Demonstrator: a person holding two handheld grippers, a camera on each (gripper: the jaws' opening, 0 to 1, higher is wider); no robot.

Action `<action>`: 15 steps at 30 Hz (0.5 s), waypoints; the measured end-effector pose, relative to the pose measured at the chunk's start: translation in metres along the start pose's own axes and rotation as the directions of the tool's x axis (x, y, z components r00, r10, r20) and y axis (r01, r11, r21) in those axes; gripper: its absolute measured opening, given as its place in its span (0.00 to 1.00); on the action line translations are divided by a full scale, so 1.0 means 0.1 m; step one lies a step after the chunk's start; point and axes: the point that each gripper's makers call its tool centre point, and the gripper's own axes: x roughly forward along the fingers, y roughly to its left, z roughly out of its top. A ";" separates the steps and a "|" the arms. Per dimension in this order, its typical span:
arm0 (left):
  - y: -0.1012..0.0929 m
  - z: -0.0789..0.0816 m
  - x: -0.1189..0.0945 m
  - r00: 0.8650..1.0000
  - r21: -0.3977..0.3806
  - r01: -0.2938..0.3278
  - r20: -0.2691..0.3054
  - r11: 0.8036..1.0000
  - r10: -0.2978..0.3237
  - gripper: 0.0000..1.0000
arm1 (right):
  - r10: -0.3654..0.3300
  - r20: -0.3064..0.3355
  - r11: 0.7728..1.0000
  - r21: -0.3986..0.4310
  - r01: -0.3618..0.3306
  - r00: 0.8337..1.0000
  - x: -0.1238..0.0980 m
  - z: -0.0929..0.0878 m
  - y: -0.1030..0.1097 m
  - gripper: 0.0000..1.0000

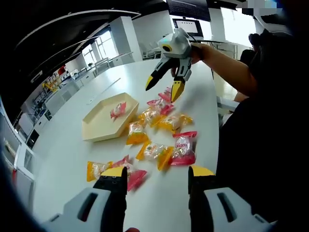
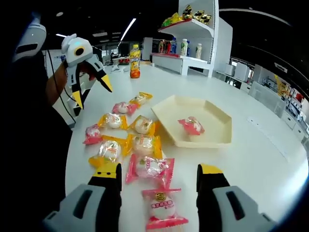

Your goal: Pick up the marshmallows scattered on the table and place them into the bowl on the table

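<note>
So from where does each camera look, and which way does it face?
Left gripper view: rides on the left gripper, facing across the table at the tray, wrapped marshmallows and right gripper; own jaws open.
Right gripper view: rides on the right gripper, facing back, left gripper upper left.
Shared: tray, marshmallows.

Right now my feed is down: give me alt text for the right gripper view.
Wrapped marshmallows lie scattered on the white table beyond the open right gripper. One pink one already sits in the cream tray; the left gripper hovers open, top left.
</note>
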 end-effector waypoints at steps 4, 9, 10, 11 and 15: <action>-0.01 0.00 0.00 1.000 -0.001 0.003 0.000 1.000 -0.003 0.50 | -0.005 -0.017 1.000 -0.002 0.004 1.000 -0.01 -0.05 -0.01 0.62; -0.01 -0.01 0.01 1.000 0.004 0.008 -0.003 1.000 -0.008 0.50 | -0.021 -0.042 1.000 -0.015 0.020 0.999 -0.03 -0.09 -0.03 0.62; -0.01 -0.02 0.01 1.000 0.005 0.009 -0.004 1.000 -0.009 0.50 | -0.024 -0.049 1.000 -0.019 0.023 0.999 -0.03 -0.10 -0.03 0.62; -0.01 -0.02 0.01 1.000 0.005 0.008 -0.005 1.000 -0.008 0.50 | -0.025 -0.056 0.999 -0.024 0.023 0.998 -0.03 -0.12 -0.03 0.62; -0.01 0.00 0.00 1.000 0.001 0.006 0.004 1.000 -0.006 0.50 | -0.018 -0.067 0.999 -0.032 0.016 0.998 -0.04 -0.13 -0.01 0.62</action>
